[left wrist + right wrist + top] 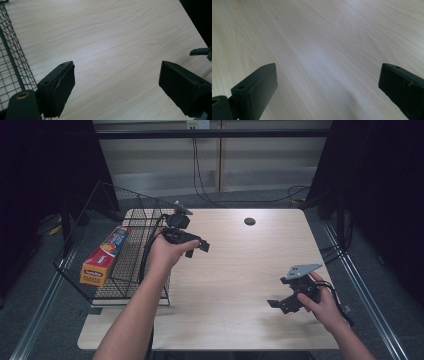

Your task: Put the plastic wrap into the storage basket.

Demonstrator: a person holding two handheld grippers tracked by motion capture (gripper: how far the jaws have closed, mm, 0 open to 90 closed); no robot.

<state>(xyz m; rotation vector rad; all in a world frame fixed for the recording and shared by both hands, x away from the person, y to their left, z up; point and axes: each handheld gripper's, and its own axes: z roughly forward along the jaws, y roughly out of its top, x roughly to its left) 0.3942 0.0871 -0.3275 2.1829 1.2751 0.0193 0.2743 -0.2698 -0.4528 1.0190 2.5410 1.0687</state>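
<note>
My left gripper [196, 248] hovers over the left part of the wooden table [240, 270], just right of a black wire basket [81, 217]. In the left gripper view its jaws [116, 85] stand wide apart with bare wood between them, and the basket mesh [12, 65] runs along the left edge. My right gripper [278, 292] is held low near the table's front right. Its jaws [328, 85] are open too, with nothing between them. A long orange and blue box [103, 256] lies inside the basket.
A dark round hole [249, 221] sits in the table near its far edge. The right gripper's tip [200, 51] shows at the right edge of the left gripper view. Cables hang behind the table, and dark floor surrounds it.
</note>
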